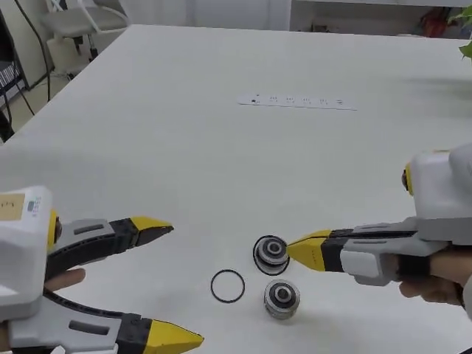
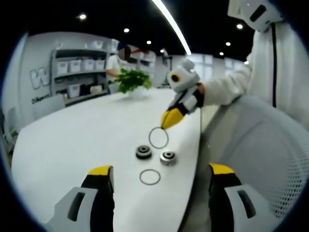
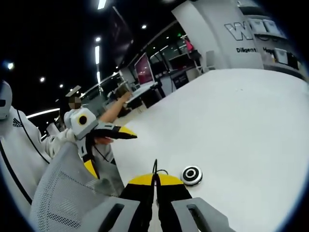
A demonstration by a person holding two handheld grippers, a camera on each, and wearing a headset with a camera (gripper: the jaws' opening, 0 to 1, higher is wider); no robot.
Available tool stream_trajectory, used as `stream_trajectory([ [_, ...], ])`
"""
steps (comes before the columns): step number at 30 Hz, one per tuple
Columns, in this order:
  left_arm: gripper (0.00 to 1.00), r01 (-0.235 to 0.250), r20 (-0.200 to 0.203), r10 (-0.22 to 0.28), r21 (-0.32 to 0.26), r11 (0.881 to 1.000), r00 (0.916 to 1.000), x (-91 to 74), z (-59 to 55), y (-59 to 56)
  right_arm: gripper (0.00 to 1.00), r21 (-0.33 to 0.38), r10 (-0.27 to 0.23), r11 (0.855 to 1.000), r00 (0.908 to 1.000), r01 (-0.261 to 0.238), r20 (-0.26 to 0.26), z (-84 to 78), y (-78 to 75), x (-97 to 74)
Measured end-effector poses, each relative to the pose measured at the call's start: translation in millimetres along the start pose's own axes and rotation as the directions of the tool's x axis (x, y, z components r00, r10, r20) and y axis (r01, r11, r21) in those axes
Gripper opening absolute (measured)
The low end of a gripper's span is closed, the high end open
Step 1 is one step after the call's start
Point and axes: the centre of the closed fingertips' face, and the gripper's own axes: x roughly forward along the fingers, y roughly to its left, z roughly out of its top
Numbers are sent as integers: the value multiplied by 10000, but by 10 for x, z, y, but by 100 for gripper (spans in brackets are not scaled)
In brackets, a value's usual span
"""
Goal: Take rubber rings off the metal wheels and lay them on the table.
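Note:
My right gripper (image 1: 290,251) comes in from the right, shut on a black rubber ring (image 1: 258,256). In the left gripper view this ring (image 2: 158,137) hangs from its yellow tips (image 2: 166,123), just past two metal wheels (image 2: 144,152) (image 2: 167,157). From the head view the held ring overlaps one wheel (image 1: 272,251), and the second wheel (image 1: 282,297) stands nearer me. Another ring (image 1: 227,286) lies flat and loose on the white table (image 1: 184,147). My left gripper (image 1: 181,285) is open at the lower left, holding nothing. The right gripper view shows shut jaws (image 3: 155,180) and one wheel (image 3: 191,175).
A white power strip (image 1: 299,101) lies farther back on the table. Chairs (image 1: 74,26) stand beyond the far left corner. A mesh chair back (image 2: 260,154) is beside the near table edge, and a potted plant (image 2: 133,79) sits at the table's end.

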Motion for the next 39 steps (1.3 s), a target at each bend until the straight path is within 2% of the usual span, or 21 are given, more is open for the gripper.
stream_trajectory([
  [10,81,151,-35,-151,24,9999,9999,45,-12,-40,0,310,310,9990,9994,-315,156,85,90,128],
  [25,81,21,53,-21,-79,10000,10000,58,-5,8,0,368,713,9969,9961,-694,-520,68,152,500],
  [30,81,37,63,-36,-171,9998,10000,59,-9,7,0,525,720,9963,9952,-685,-666,-30,113,557],
  [33,80,-21,6,22,-191,9998,10000,57,-25,19,0,1004,683,9931,9942,-599,-825,-174,55,572],
  [39,80,-33,164,41,-442,9990,9999,54,-14,22,0,1209,677,9912,9915,-542,-1111,-288,23,624],
])
